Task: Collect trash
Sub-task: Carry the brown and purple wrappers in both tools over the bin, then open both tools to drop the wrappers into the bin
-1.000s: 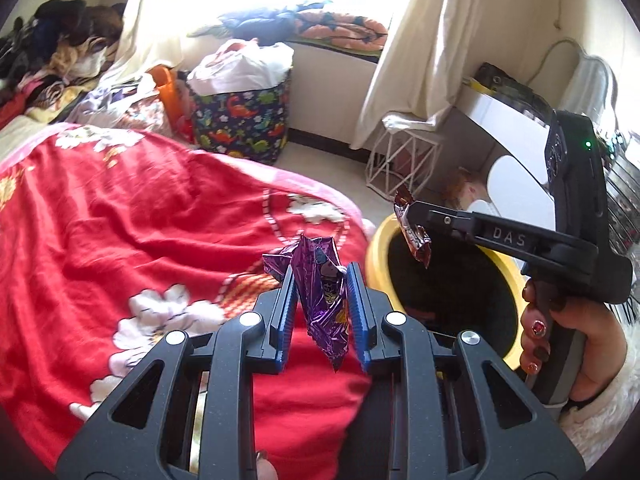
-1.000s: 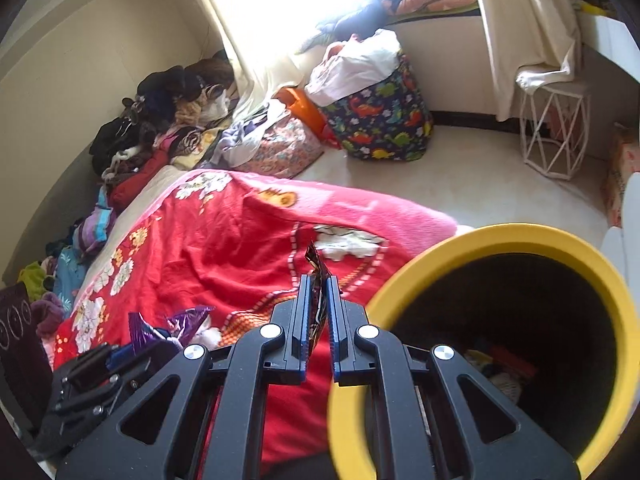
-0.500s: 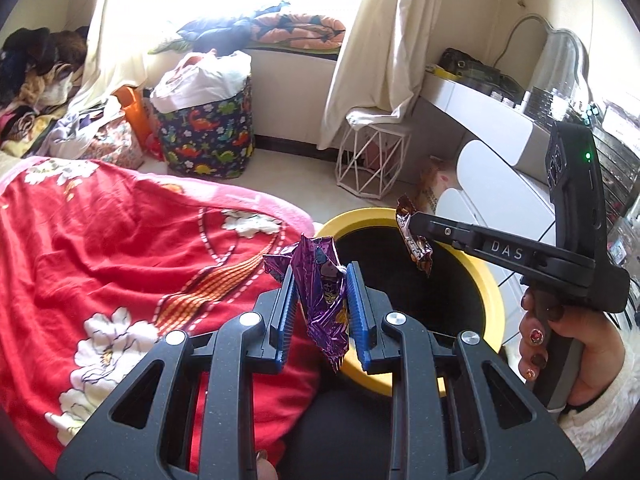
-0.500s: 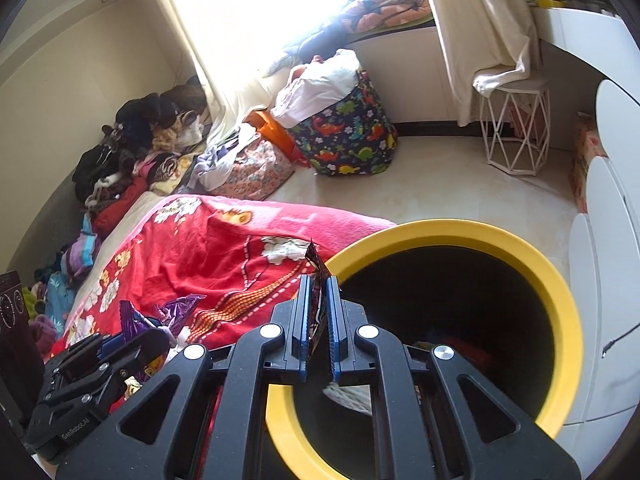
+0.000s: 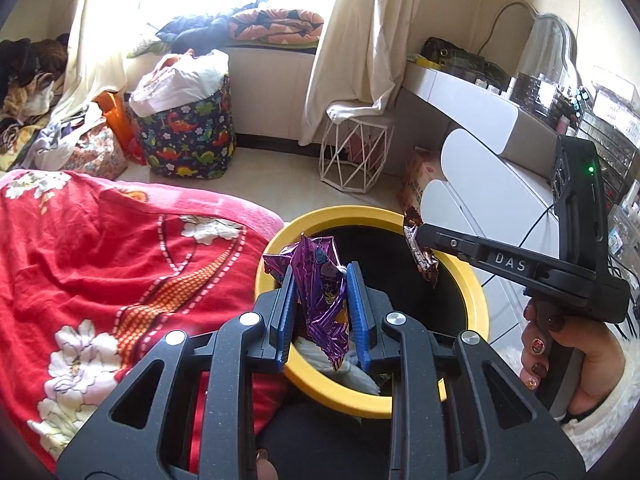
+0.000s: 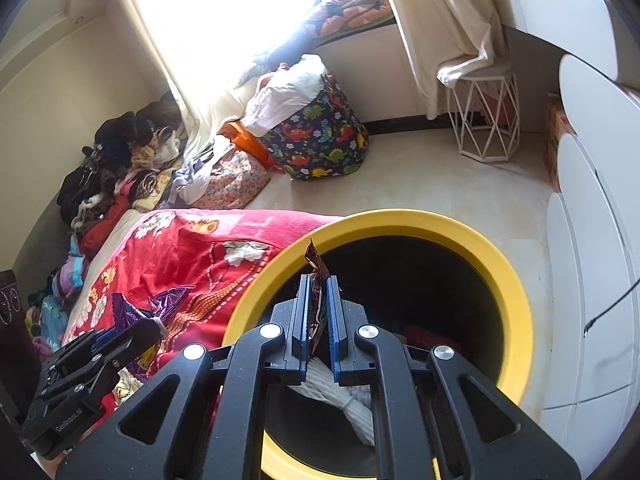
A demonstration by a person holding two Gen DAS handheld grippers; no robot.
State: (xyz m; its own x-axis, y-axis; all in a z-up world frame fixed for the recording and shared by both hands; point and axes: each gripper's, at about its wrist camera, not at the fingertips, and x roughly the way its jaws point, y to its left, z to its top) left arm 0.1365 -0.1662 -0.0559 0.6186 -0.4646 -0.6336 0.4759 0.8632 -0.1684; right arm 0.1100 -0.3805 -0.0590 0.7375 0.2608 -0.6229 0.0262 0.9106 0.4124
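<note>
My left gripper (image 5: 320,284) is shut on a crumpled purple foil wrapper (image 5: 320,292), held over the near-left rim of the yellow-rimmed black bin (image 5: 476,280). In the right wrist view that wrapper (image 6: 160,304) and left gripper (image 6: 132,328) show at lower left, above the red blanket. My right gripper (image 6: 319,292) is shut on a thin brown wrapper (image 6: 316,276) over the bin (image 6: 516,292) opening. The left wrist view shows the right gripper (image 5: 420,236) with the brown wrapper (image 5: 422,252) hanging over the bin. White trash lies inside the bin.
A red flowered blanket (image 5: 100,260) covers the bed left of the bin. A dinosaur-print hamper (image 5: 188,140), a white wire stool (image 5: 356,156) and white drawers (image 5: 492,200) stand around the floor. Clothes pile (image 6: 112,160) along the far wall.
Both grippers have swung right from above the blanket to over the bin, each still holding its wrapper. The bin now fills more of both views.
</note>
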